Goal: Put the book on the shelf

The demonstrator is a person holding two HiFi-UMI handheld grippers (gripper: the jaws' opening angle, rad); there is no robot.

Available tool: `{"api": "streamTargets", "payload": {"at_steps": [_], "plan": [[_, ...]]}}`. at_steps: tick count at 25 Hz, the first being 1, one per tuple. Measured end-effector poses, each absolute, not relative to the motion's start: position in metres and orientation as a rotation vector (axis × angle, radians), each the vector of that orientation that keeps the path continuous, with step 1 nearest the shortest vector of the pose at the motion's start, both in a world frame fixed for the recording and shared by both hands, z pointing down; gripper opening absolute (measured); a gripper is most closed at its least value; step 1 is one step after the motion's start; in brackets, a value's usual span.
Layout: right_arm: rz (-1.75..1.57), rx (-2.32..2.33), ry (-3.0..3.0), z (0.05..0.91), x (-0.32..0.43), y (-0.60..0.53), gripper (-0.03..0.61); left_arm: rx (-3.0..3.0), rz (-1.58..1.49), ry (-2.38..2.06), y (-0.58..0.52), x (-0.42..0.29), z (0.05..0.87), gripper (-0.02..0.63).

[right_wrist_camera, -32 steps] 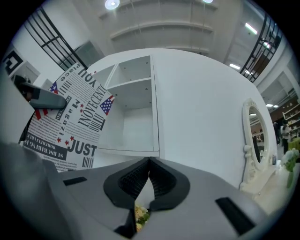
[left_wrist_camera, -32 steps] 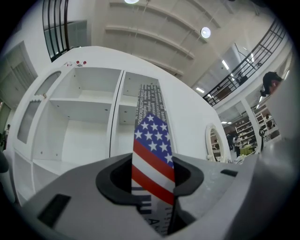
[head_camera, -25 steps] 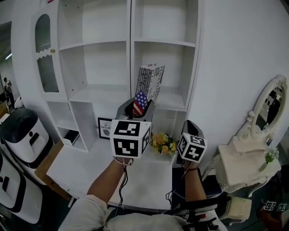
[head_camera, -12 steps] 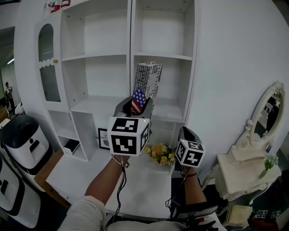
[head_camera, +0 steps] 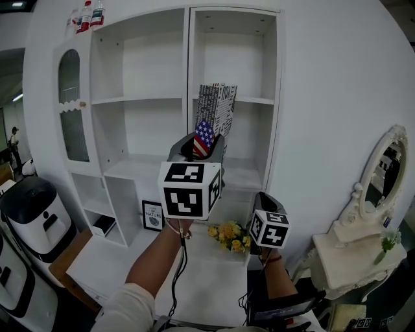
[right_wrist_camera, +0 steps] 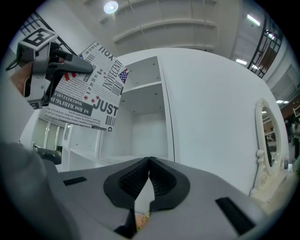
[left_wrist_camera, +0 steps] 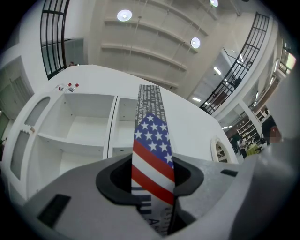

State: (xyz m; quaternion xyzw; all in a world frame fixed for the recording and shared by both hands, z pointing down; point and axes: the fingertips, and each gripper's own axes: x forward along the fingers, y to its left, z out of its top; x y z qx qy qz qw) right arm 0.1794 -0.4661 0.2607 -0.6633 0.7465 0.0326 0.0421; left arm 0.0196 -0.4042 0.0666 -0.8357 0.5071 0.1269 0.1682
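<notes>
The jaws of the left gripper clamp the book, while those of the right gripper meet tip to tip with nothing between them.

The book stands upright out of the left jaws, its stars-and-stripes edge facing that gripper's camera and its cover dense with black-and-white print. It is held in the air before the right column of the shelf, with its top crossing the line of a middle board, and it rests on no board. The right gripper hangs lower, in front of the shelf's bottom right part and just above yellow flowers at the shelf's foot. A framed picture stands at the foot too, left of the flowers. Bottles sit on the shelf's top left, and an ornate mirror stands well to the shelf's right.
</notes>
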Motion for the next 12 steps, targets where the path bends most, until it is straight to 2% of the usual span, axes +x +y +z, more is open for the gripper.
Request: {"api": "streamTargets", "payload": {"at_steps": [12], "plan": [[0.127,-2.019,2.261,0.242,0.179,-0.469,0.021,-2.339,0.392,1.405,-0.398,0.025,0.019,0.161]]}}
